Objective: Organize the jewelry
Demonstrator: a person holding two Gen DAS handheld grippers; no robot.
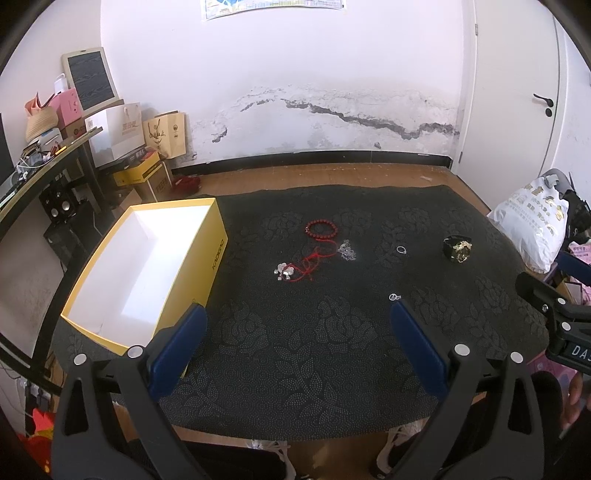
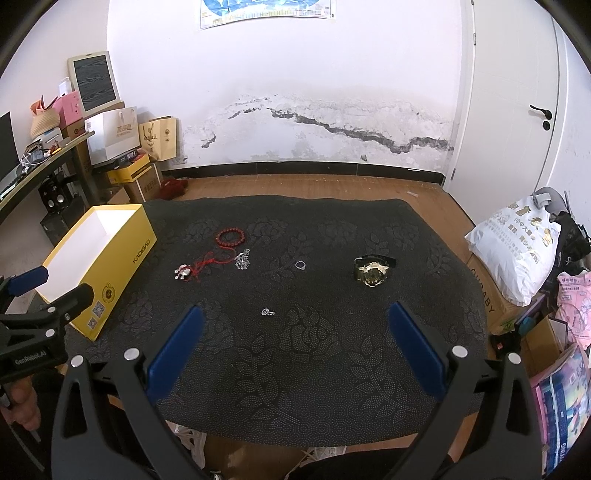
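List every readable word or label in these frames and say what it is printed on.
"KADIGAO": side of the yellow box.
"GenRobot.AI": left claw body.
"DAS", cut off: right claw body.
Paper bags, white sack, wall poster, box QR labels: too blurred to read.

I see a red bead bracelet [image 2: 231, 236] at 11 o'clock, a gold watch [image 2: 372, 271] at 2, and an open yellow box [image 2: 122, 254] at 9.

"KADIGAO" on the yellow box [image 2: 122, 266], "GenRobot.AI" on the left gripper [image 2: 33, 291]
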